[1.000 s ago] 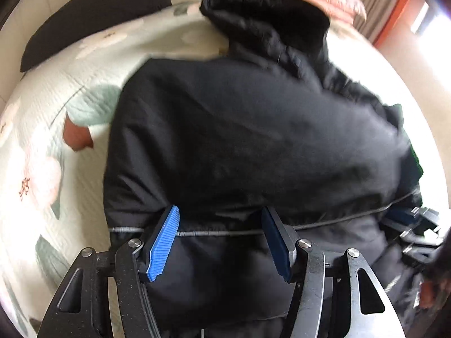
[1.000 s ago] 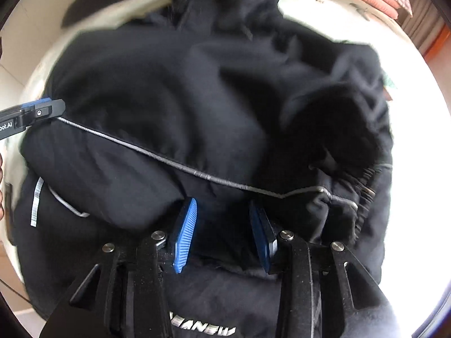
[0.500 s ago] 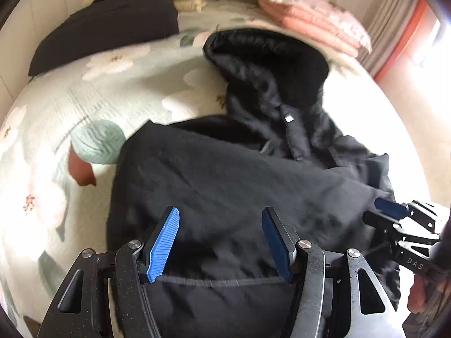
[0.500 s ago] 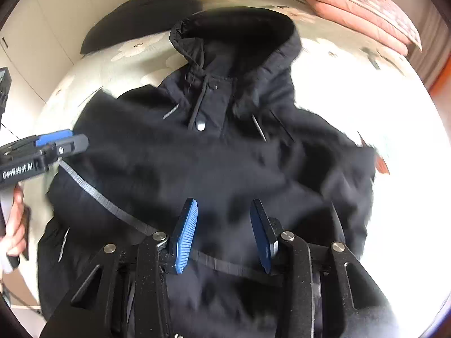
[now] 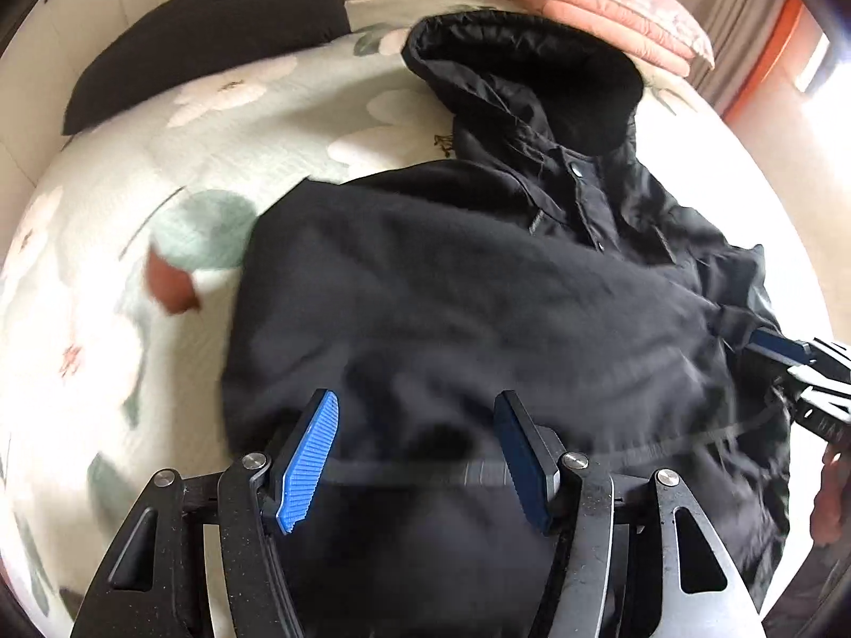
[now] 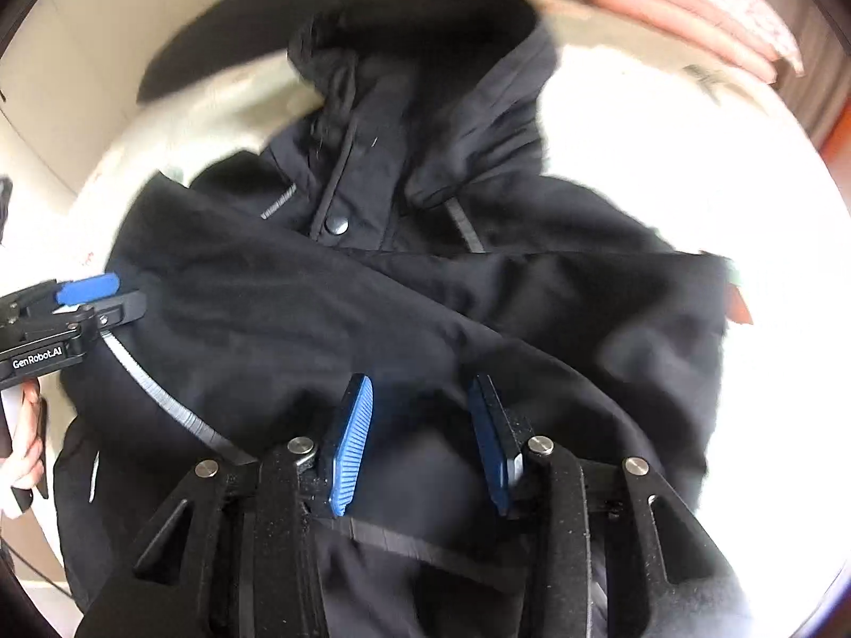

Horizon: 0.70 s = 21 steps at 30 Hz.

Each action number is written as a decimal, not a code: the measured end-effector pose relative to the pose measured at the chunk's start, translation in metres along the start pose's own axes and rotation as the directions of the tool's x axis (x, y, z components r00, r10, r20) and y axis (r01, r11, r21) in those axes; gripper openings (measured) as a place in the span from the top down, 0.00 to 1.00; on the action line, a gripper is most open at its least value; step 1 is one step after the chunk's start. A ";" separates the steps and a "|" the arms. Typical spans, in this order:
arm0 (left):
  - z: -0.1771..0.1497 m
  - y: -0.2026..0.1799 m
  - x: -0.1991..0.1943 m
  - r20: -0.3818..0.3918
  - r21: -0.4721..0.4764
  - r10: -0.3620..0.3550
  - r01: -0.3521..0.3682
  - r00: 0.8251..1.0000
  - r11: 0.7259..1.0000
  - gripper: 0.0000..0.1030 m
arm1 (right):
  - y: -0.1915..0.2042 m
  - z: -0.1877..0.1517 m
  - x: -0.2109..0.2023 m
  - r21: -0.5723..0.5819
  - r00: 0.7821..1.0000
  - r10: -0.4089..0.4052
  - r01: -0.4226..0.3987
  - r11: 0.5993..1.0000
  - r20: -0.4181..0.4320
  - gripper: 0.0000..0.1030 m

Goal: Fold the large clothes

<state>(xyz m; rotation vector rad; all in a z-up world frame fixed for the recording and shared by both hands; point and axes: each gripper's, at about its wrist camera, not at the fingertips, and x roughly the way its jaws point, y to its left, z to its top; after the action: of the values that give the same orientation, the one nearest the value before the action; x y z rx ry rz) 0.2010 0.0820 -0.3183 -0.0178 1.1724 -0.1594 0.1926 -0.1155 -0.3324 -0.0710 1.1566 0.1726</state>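
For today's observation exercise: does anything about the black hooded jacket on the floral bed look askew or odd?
Yes. The black hooded jacket lies crooked on the floral quilted bedcover: its lower part is folded up slantwise and bunched, the reflective grey hem strip runs diagonally, and the hood sprawls open.

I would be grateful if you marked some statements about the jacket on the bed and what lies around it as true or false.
1. The black hooded jacket lies on a floral bedspread. True.
2. The hood points toward the camera. False: it lies at the far end, toward the pink folded bedding.
3. The lower part of the jacket is folded up over its front. True: the hem band lies across the chest, below the snap button.
4. A second dark garment lies at the far left of the bed. True.
5. The left gripper has its fingers pressed flat together. False: they stand apart.
6. The bedding by the hood is blue. False: it is pink.
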 end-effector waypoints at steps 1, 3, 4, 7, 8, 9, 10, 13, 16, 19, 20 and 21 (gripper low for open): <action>-0.006 0.005 -0.005 0.000 -0.003 0.005 -0.005 1.000 1.000 0.39 | -0.005 -0.008 -0.009 0.015 1.000 -0.021 0.021 1.000 -0.003 0.60; -0.022 0.018 -0.012 -0.013 -0.024 -0.003 0.002 1.000 1.000 0.39 | -0.021 -0.028 -0.026 0.061 0.998 -0.067 0.068 0.996 -0.017 0.60; -0.028 0.022 -0.013 -0.017 -0.036 -0.012 0.011 1.000 0.999 0.39 | -0.029 -0.037 -0.033 0.087 0.997 -0.075 0.077 0.993 -0.028 0.60; -0.044 0.031 -0.006 -0.031 -0.038 -0.023 0.022 0.999 0.999 0.39 | -0.043 -0.056 -0.034 0.153 0.996 -0.051 0.061 0.986 -0.069 0.60; -0.044 0.032 -0.001 -0.038 -0.035 -0.025 0.023 0.999 0.999 0.39 | -0.044 -0.058 -0.032 0.164 0.996 -0.048 0.060 0.985 -0.076 0.60; -0.044 0.032 0.004 -0.045 -0.030 -0.022 0.021 0.999 0.999 0.36 | -0.043 -0.057 -0.029 0.174 0.996 -0.050 0.062 0.983 -0.075 0.60; -0.043 0.031 0.010 -0.051 -0.012 -0.010 0.009 0.999 1.000 0.34 | -0.044 -0.061 -0.027 0.181 0.997 -0.051 0.062 0.982 -0.066 0.61; -0.040 0.025 0.015 -0.060 0.045 0.019 -0.016 0.998 0.999 0.30 | -0.038 -0.054 -0.012 0.175 0.992 -0.106 0.116 0.978 -0.063 0.64; -0.043 0.024 0.016 -0.051 0.078 0.012 -0.008 0.999 0.997 0.29 | -0.032 -0.057 0.016 0.154 0.975 -0.183 0.202 0.967 -0.129 0.66; -0.048 0.026 0.016 -0.035 0.092 -0.004 0.007 0.999 0.996 0.28 | -0.032 -0.067 0.030 0.163 0.968 -0.205 0.228 0.960 -0.145 0.67; -0.048 0.026 0.015 -0.028 0.098 -0.009 0.011 1.000 0.995 0.28 | -0.031 -0.068 0.031 0.153 0.966 -0.219 0.239 0.959 -0.141 0.67; -0.048 0.026 0.015 -0.025 0.102 -0.015 0.017 1.000 0.995 0.28 | -0.031 -0.068 0.033 0.149 0.963 -0.227 0.248 0.957 -0.144 0.67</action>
<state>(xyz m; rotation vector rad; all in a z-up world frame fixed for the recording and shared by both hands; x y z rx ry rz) 0.1658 0.1091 -0.3537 0.0652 1.1873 -0.2340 0.1499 -0.1523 -0.3912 -0.0742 1.2737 -0.1448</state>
